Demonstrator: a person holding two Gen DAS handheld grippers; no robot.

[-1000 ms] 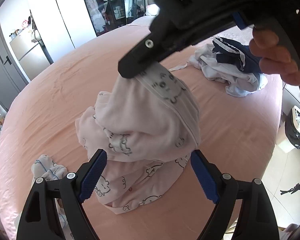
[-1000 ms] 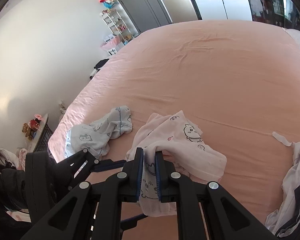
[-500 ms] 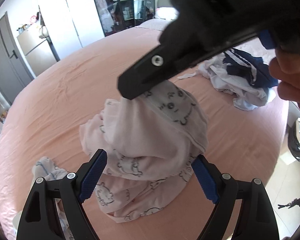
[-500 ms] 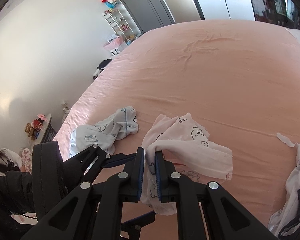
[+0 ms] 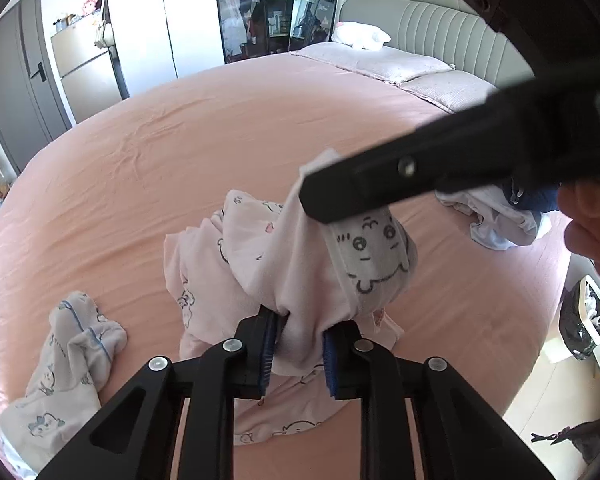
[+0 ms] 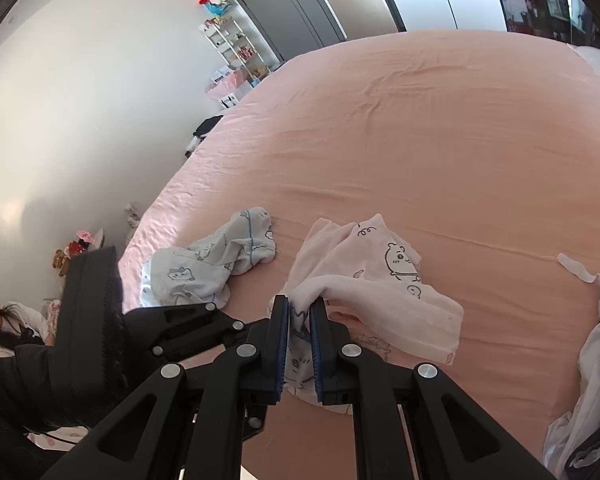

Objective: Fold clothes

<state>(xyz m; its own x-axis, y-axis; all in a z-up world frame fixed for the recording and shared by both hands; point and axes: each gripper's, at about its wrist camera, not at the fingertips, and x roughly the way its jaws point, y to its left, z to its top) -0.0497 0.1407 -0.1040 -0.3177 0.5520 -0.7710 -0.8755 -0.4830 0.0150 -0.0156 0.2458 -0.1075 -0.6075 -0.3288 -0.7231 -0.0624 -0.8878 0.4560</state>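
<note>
1. Step: getting two grips on the pink printed garment (image 5: 300, 264), bunched mid-frame and lifted partly off the pink bed (image 5: 180, 152).
2. Right hand-held gripper (image 6: 299, 344): pressed together, pinching one edge of the garment.
3. Left hand-held gripper (image 5: 298, 350): jaws closing, a fold of pink cloth between the blue pads.
4. Next, I'd judge: pull the grips apart to spread it flat before folding.
5. Blue-printed garment (image 5: 68, 356) at lower left and white-navy pile (image 5: 500, 216) at right wait.
</note>
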